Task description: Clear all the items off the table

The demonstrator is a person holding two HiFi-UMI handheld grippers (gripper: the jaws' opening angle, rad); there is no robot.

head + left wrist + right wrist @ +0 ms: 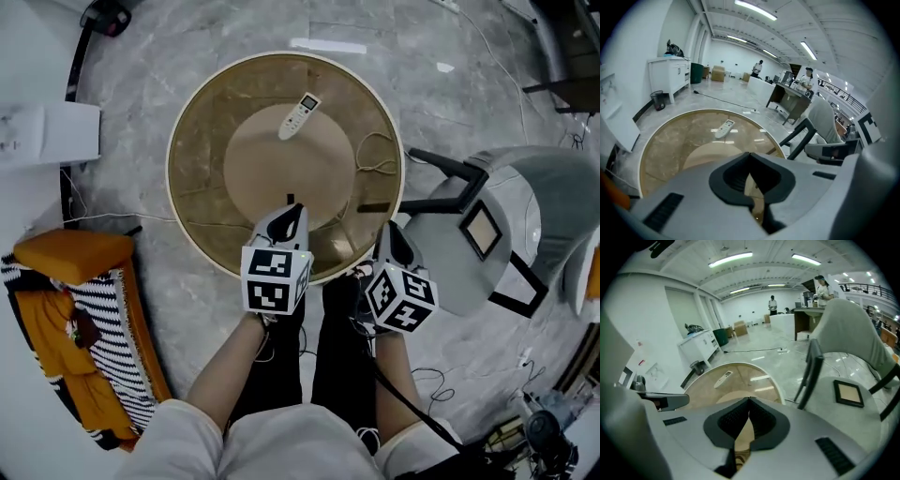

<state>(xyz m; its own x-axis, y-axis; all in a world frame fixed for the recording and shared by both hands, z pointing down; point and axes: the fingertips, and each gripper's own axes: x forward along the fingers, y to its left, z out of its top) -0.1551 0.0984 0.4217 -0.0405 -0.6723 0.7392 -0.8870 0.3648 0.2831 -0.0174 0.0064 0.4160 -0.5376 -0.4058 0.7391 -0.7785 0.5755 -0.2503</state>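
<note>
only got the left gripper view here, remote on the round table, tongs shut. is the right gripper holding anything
observer: no, the right gripper has its tongs shut with nothing between them.
operator: where is it
observer: the head view shows it just off the table's near right edge, between the table and the grey chair.
operator: anything on that chair
observer: a square frame with a tan face lies flat on the seat.
</note>
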